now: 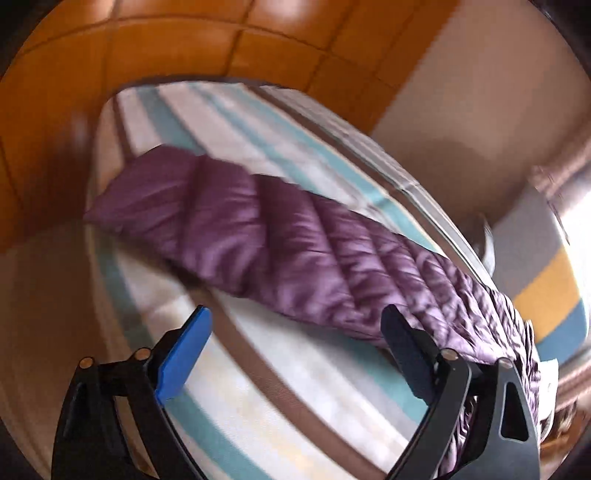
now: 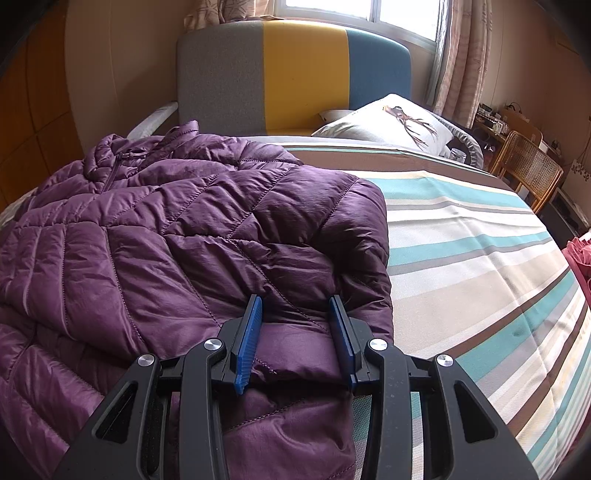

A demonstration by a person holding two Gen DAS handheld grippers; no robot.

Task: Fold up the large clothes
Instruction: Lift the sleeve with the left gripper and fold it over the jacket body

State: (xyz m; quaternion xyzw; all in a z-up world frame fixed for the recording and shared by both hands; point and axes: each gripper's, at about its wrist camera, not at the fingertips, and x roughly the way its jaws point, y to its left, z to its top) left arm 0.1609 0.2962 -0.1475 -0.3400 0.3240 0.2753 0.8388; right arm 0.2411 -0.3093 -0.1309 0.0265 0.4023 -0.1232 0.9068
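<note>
The purple puffer jacket (image 2: 177, 229) fills the left and centre of the right wrist view, lying on the striped bed (image 2: 480, 236). It looks light, puffy and slick, likely to slide and spring back, so a seam or hem is the better hold. The right tool (image 2: 295, 306) is clamped on a padded fold at lower centre. In the blurred left wrist view, the left tool (image 1: 295, 317) stands wide apart, empty.

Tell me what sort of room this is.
Most likely a bedroom: a bed with a striped sheet, a padded headboard, and a pillow below a curtained window.
</note>
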